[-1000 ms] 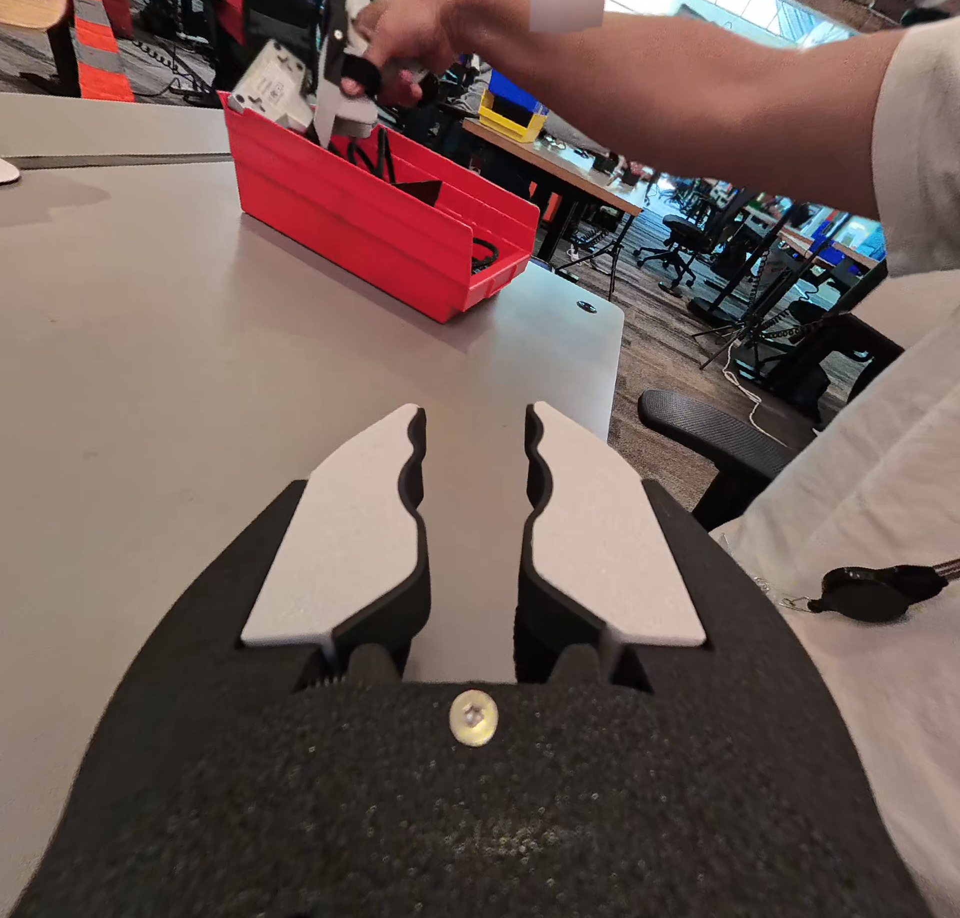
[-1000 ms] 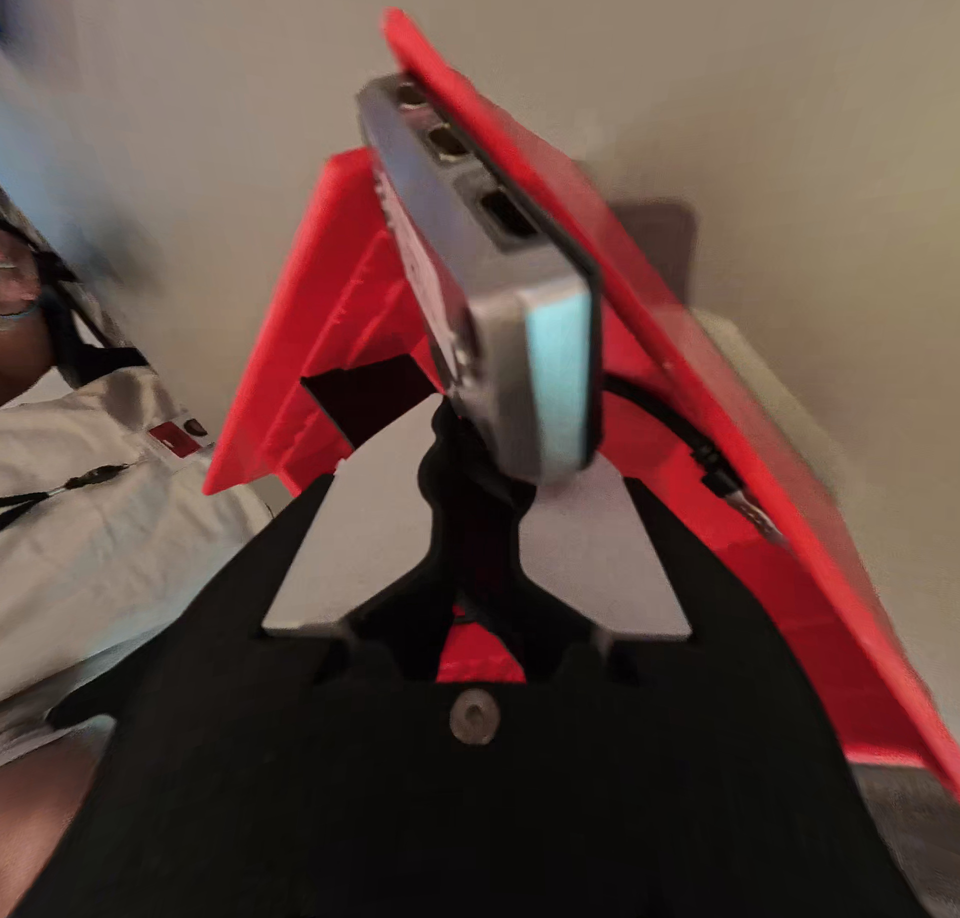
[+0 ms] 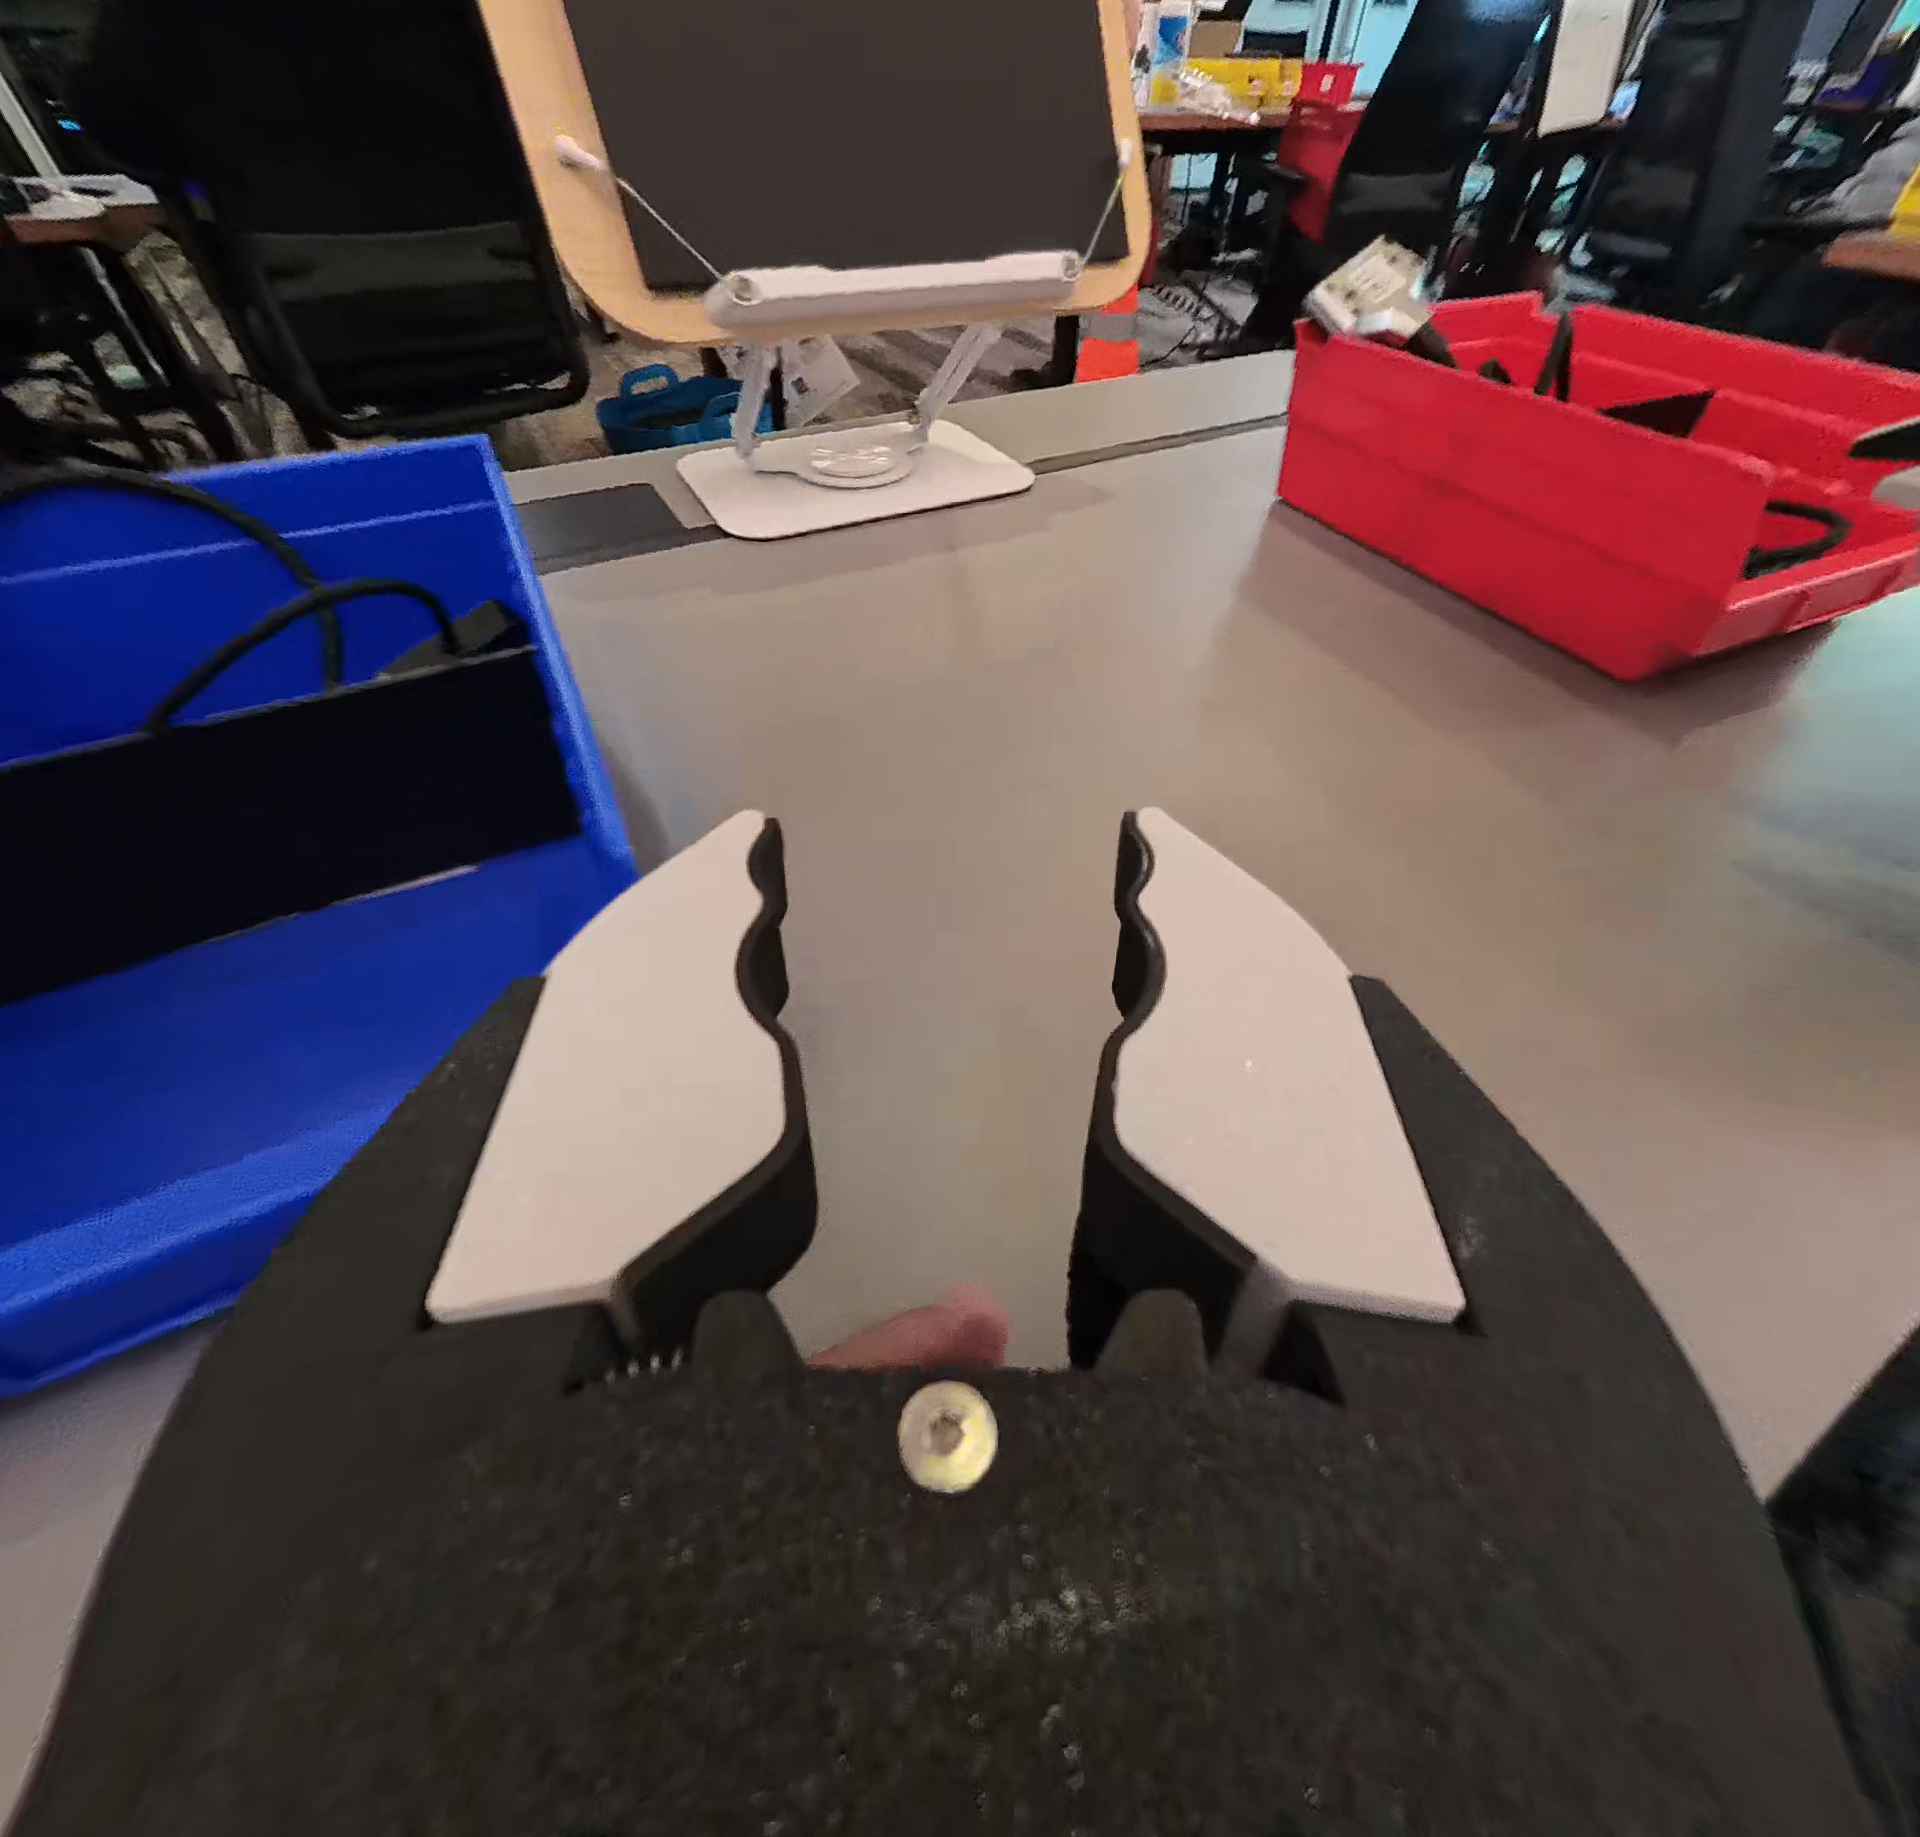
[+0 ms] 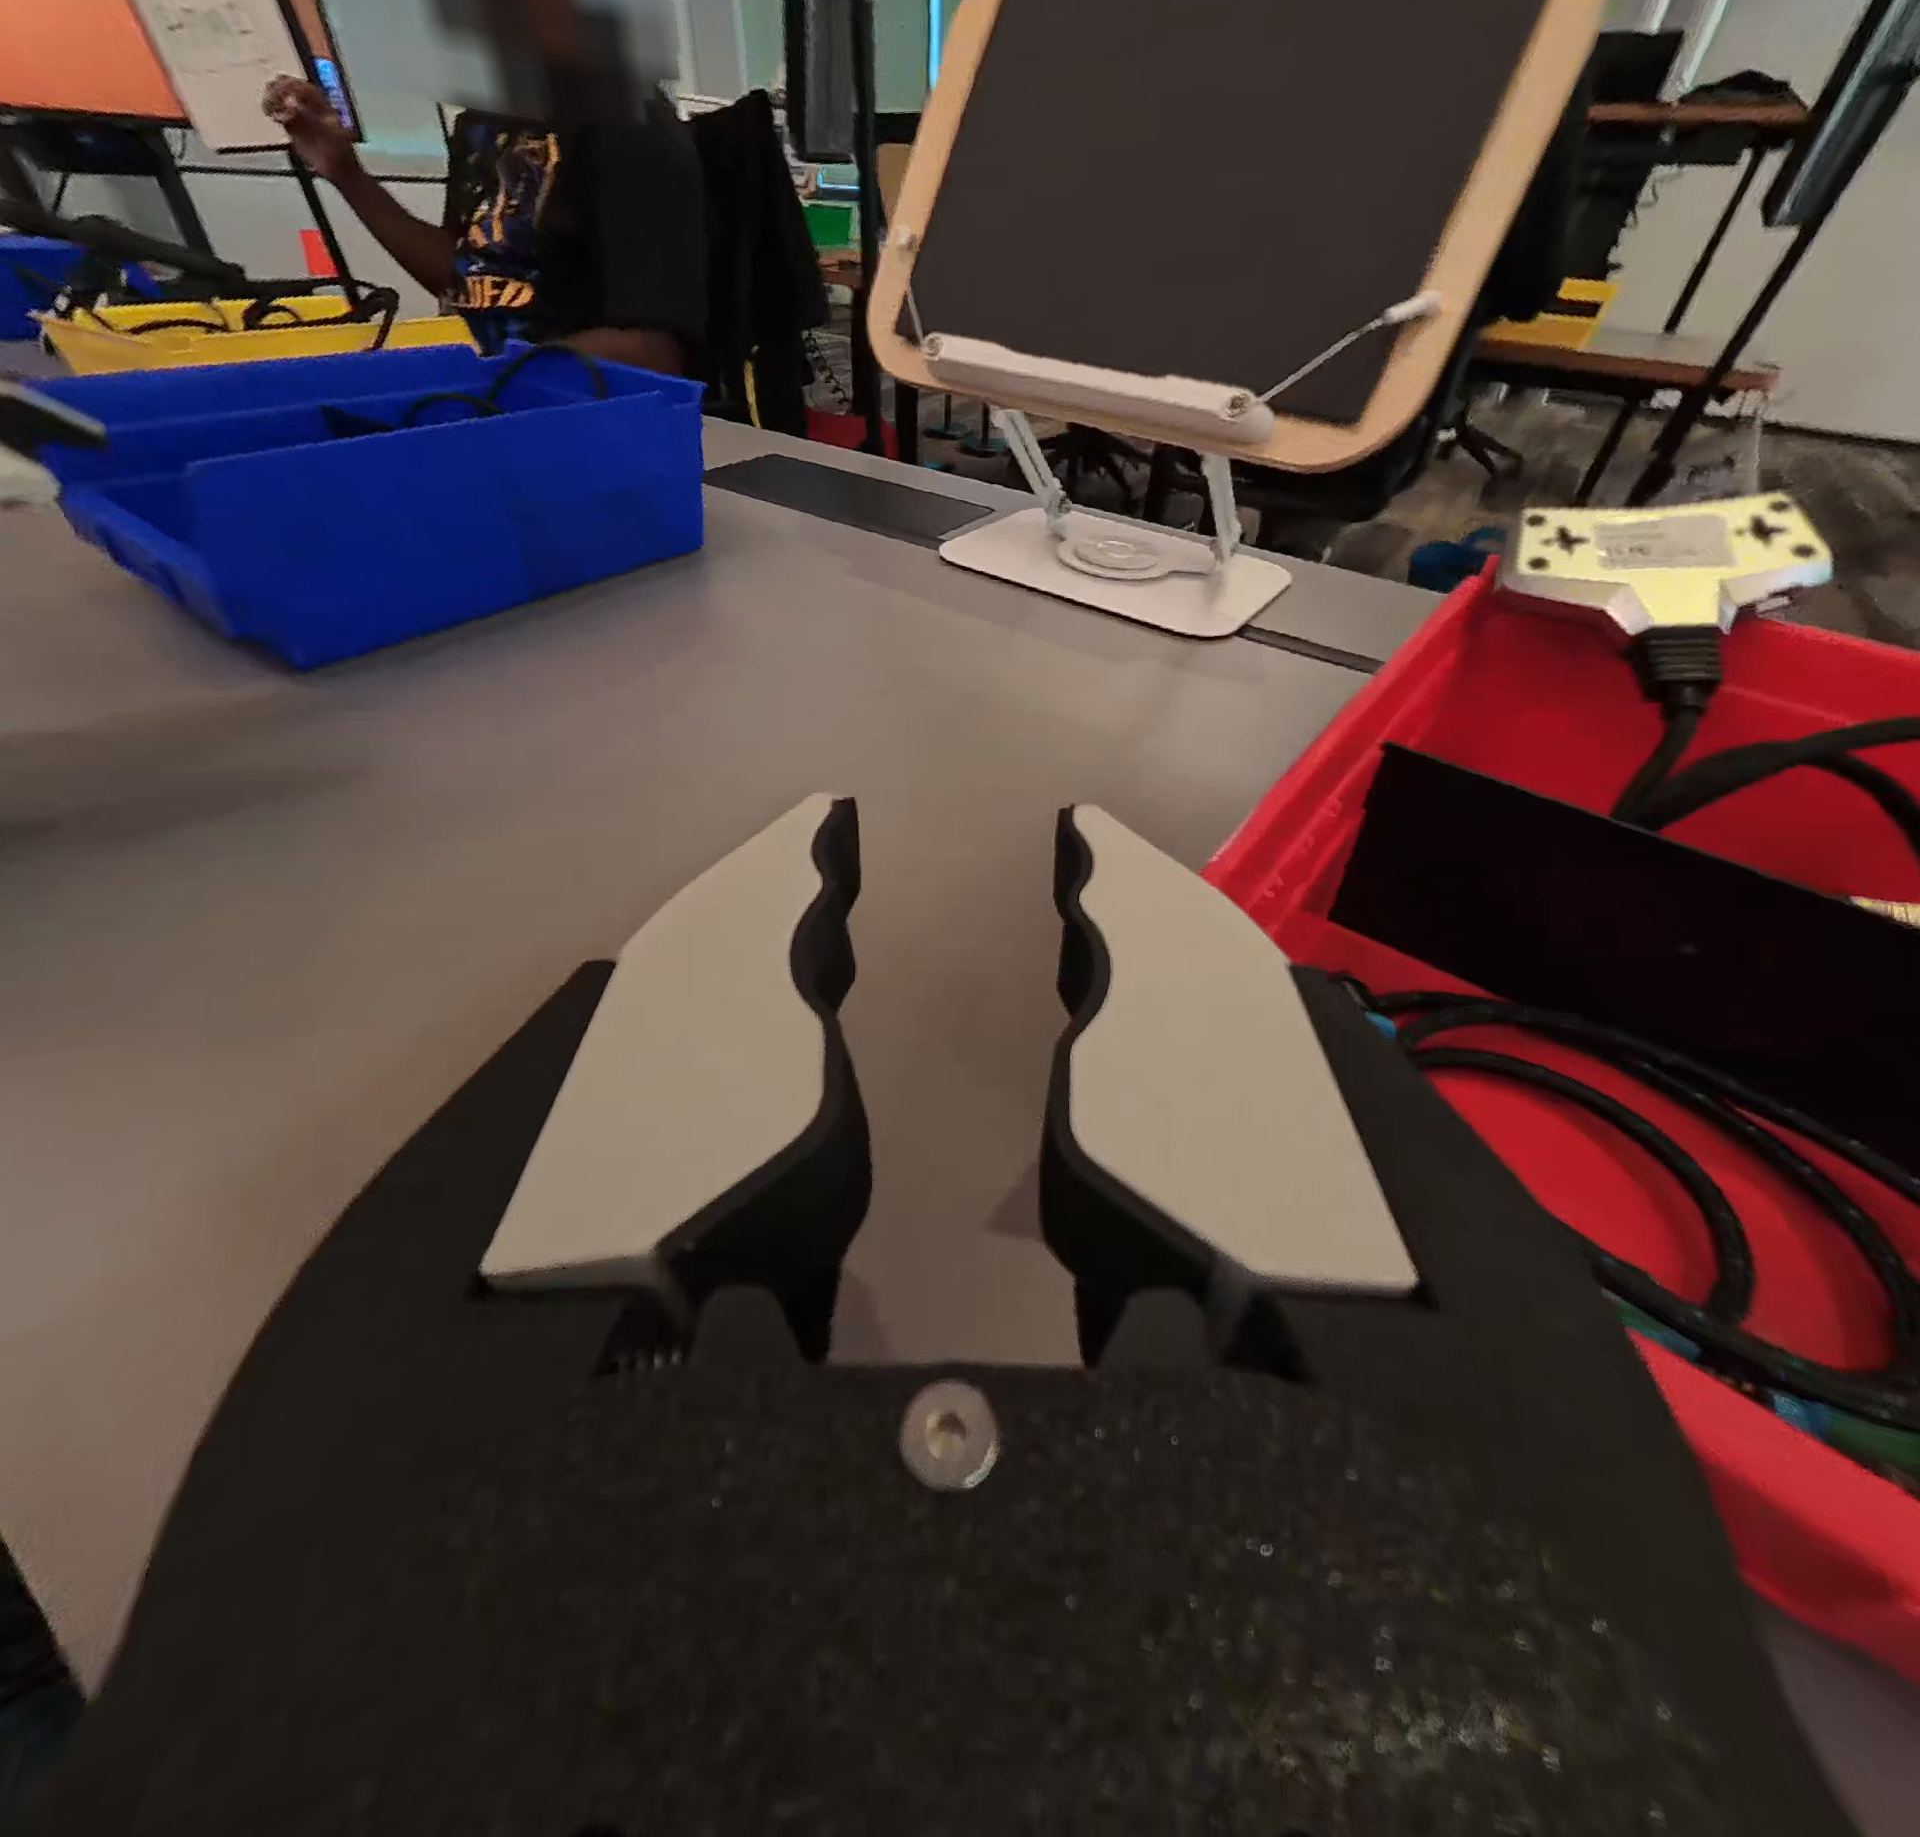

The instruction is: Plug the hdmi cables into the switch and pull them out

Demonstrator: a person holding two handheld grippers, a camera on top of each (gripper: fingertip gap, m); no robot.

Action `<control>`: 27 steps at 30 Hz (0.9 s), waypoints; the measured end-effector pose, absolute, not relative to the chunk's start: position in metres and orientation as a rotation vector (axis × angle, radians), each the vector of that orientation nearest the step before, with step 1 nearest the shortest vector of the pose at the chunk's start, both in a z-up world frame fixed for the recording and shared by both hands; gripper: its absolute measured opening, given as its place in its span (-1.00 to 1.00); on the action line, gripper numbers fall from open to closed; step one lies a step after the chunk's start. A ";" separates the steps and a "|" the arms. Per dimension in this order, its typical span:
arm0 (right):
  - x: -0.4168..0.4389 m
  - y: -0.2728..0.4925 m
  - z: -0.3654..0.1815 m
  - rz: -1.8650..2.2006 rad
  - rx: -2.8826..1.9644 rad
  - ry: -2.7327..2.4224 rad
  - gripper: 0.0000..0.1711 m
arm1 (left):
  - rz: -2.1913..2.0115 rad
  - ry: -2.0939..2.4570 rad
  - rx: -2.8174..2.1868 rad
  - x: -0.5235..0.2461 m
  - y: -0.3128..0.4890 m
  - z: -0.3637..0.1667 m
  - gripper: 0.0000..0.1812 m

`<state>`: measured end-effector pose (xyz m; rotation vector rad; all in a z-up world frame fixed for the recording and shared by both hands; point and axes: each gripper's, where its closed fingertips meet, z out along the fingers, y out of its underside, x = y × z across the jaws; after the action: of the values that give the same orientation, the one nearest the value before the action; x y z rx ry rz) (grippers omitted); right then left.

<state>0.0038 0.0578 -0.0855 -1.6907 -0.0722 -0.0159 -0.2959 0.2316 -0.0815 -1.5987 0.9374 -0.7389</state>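
Left gripper (image 3: pixel 948 842): jaws parted wide, nothing between the fingers (image 3: pixel 644 1060), pointing level and forward. A fingertip (image 3: pixel 914 1332) of the holding hand shows just behind the jaw gap (only a sliver visible). Right gripper (image 4: pixel 956 821): jaws parted, gap somewhat narrower than the left's, also holding nothing, pointing forward and slightly down. Both grey pads look clean and symmetric.

One red bin (image 4: pixel 1351 831), one blue bin (image 4: pixel 416 530), one switch (image 4: pixel 1673 566), one tablet stand (image 4: pixel 1117 566), two grippers.
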 end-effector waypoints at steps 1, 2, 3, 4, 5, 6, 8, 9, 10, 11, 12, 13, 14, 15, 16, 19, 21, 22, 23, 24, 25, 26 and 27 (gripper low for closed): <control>0.002 0.059 -0.087 -0.040 -1.687 -0.104 -0.58 | -0.696 0.951 -1.597 -0.299 0.240 -0.078 -0.33; 0.002 0.060 -0.089 -0.065 -1.687 -0.132 -0.60 | -0.653 0.971 -1.599 -0.303 0.250 -0.073 -0.35; 0.001 0.062 -0.090 -0.080 -1.690 -0.151 -0.60 | -0.601 1.007 -1.609 -0.305 0.262 -0.069 -0.37; 0.000 0.063 -0.091 -0.080 -1.693 -0.164 -0.60 | -0.534 1.064 -1.632 -0.307 0.278 -0.066 -0.37; -0.002 0.064 -0.092 -0.070 -1.694 -0.175 -0.60 | -0.449 1.131 -1.671 -0.309 0.296 -0.064 -0.37; -0.004 0.066 -0.094 -0.055 -1.699 -0.182 -0.60 | -0.351 1.192 -1.719 -0.311 0.318 -0.063 -0.36; -0.006 0.069 -0.097 -0.030 -1.708 -0.182 -0.60 | -0.203 1.280 -1.755 -0.308 0.362 -0.054 -0.38; -0.009 0.069 -0.097 -0.008 -1.707 -0.185 -0.60 | -0.178 1.340 -1.780 -0.301 0.379 -0.053 -0.43; -0.011 0.070 -0.097 0.014 -1.705 -0.186 -0.60 | -0.162 1.414 -1.835 -0.294 0.392 -0.057 -0.41; -0.012 0.070 -0.098 0.027 -1.709 -0.188 -0.60 | -0.139 1.487 -1.879 -0.286 0.402 -0.061 -0.37; -0.012 0.069 -0.099 0.028 -1.717 -0.190 -0.60 | -0.102 1.556 -1.892 -0.279 0.412 -0.066 -0.36; -0.012 0.068 -0.099 0.021 -1.721 -0.191 -0.60 | -0.052 1.622 -1.887 -0.273 0.420 -0.072 -0.38; -0.011 0.067 -0.099 0.015 -1.724 -0.193 -0.60 | 0.017 1.675 -1.880 -0.270 0.429 -0.079 -0.42; -0.010 0.065 -0.099 0.009 -1.726 -0.192 -0.60 | 0.087 1.716 -1.877 -0.269 0.437 -0.087 -0.45; -0.009 0.063 -0.099 0.009 -1.727 -0.189 -0.61 | 0.130 1.757 -1.881 -0.268 0.442 -0.096 -0.46; -0.006 0.058 -0.098 0.024 -1.723 -0.168 -0.61 | 0.162 1.825 -1.897 -0.263 0.448 -0.115 -0.59; -0.003 0.057 -0.098 0.034 -1.719 -0.152 -0.62 | 0.169 1.836 -1.893 -0.259 0.451 -0.121 -0.78; -0.002 0.057 -0.097 0.048 -1.715 -0.145 -0.62 | 0.171 1.847 -1.896 -0.258 0.452 -0.124 -0.82; -0.002 0.057 -0.097 0.064 -1.713 -0.135 -0.62 | 0.179 1.859 -1.902 -0.258 0.452 -0.128 -0.85; -0.001 0.058 -0.097 0.082 -1.710 -0.125 -0.62 | 0.192 1.867 -1.905 -0.259 0.452 -0.131 -0.89; -0.001 0.058 -0.096 0.099 -1.704 -0.118 -0.62 | 0.204 1.869 -1.906 -0.261 0.453 -0.132 -0.93; -0.001 0.058 -0.095 0.111 -1.701 -0.113 -0.62 | 0.215 1.867 -1.909 -0.263 0.454 -0.133 -0.93; 0.000 0.058 -0.095 0.114 -1.700 -0.109 -0.62 | 0.230 1.864 -1.915 -0.266 0.456 -0.134 -0.92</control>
<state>-0.0005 0.0580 -0.0952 -1.7004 -0.1087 0.1140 -0.2660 0.4559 -0.1337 -1.9154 1.8644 0.2301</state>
